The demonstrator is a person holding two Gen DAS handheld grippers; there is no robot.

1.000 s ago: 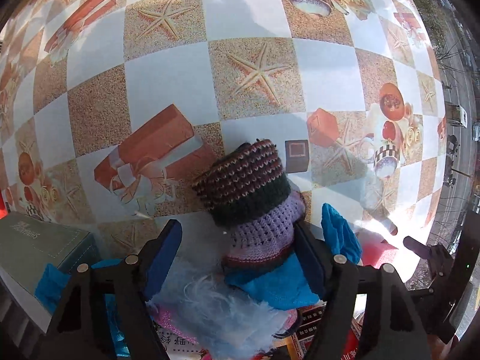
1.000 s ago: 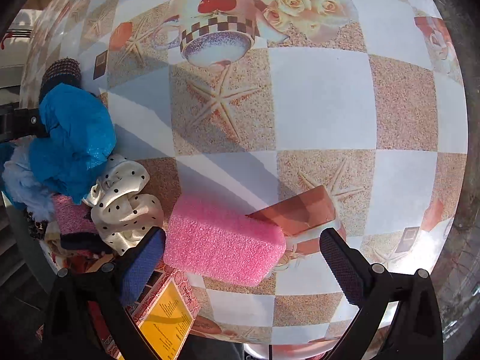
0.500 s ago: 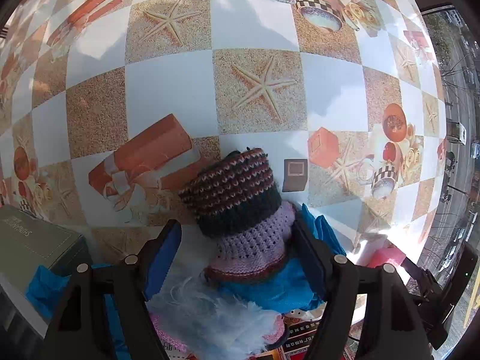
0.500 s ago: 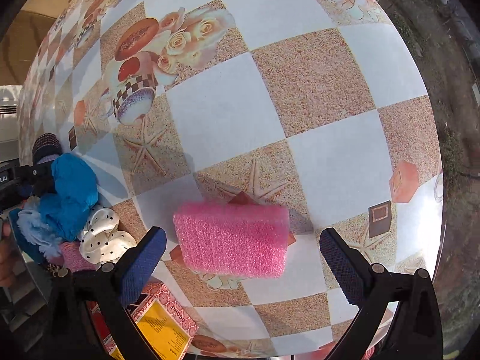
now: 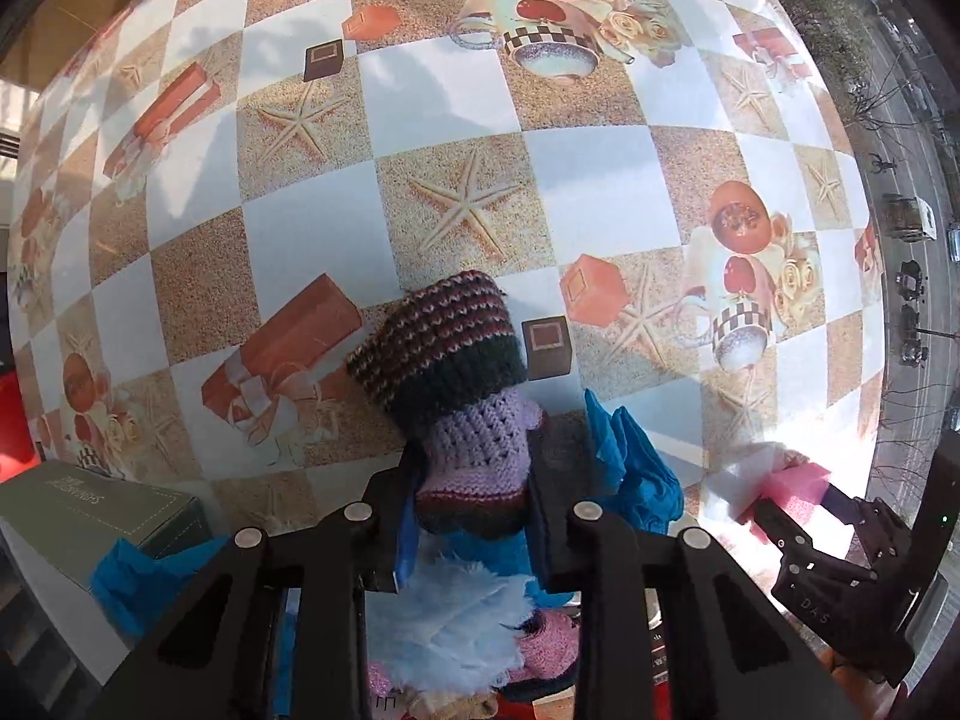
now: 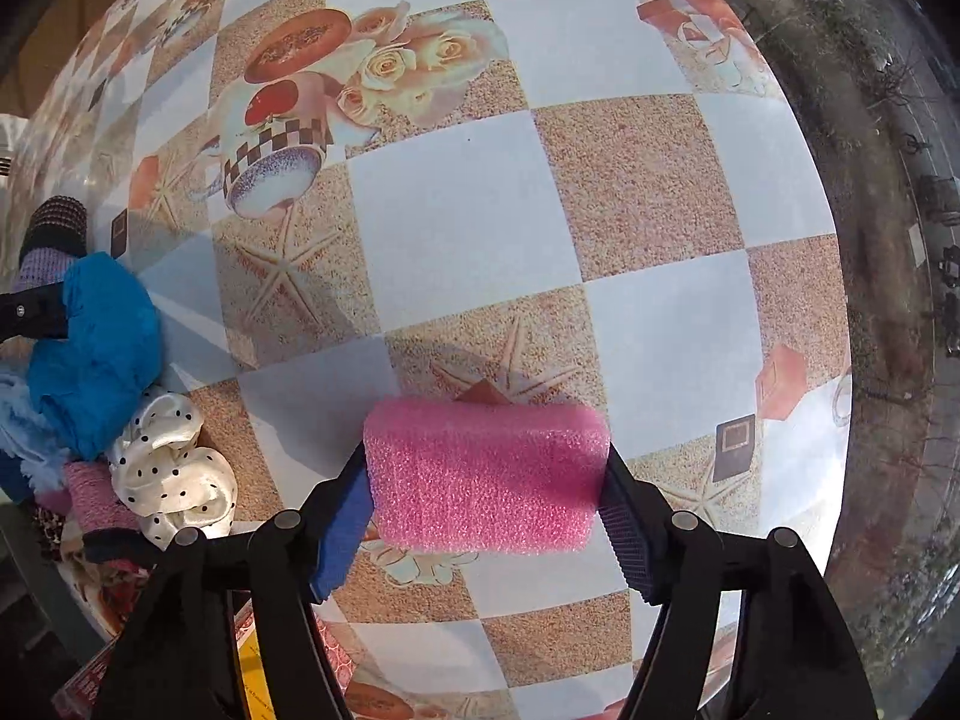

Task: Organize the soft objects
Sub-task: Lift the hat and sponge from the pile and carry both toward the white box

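My left gripper (image 5: 471,480) is shut on a knitted hat (image 5: 456,360), striped brown at its top and lilac lower down, held over a pile of soft things. The pile holds a blue cloth (image 5: 630,468), a pale blue fluffy piece (image 5: 456,624) and a pink knit (image 5: 549,648). My right gripper (image 6: 483,480) is shut on a pink foam sponge (image 6: 486,474) just above the tablecloth. In the right wrist view the pile lies at the left, with the blue cloth (image 6: 96,348), a white polka-dot scrunchie (image 6: 174,474) and the hat (image 6: 54,228).
The table carries a checkered tablecloth (image 5: 456,138) with starfish and cup prints. A grey-green box (image 5: 90,516) stands at the left front. Printed cartons (image 6: 264,660) lie at the table's front edge under the pile. The right gripper shows at the right in the left wrist view (image 5: 840,546).
Both grippers were open and have closed: the left on the knitted hat, the right on the pink sponge. The right gripper swung to line up with the sponge.
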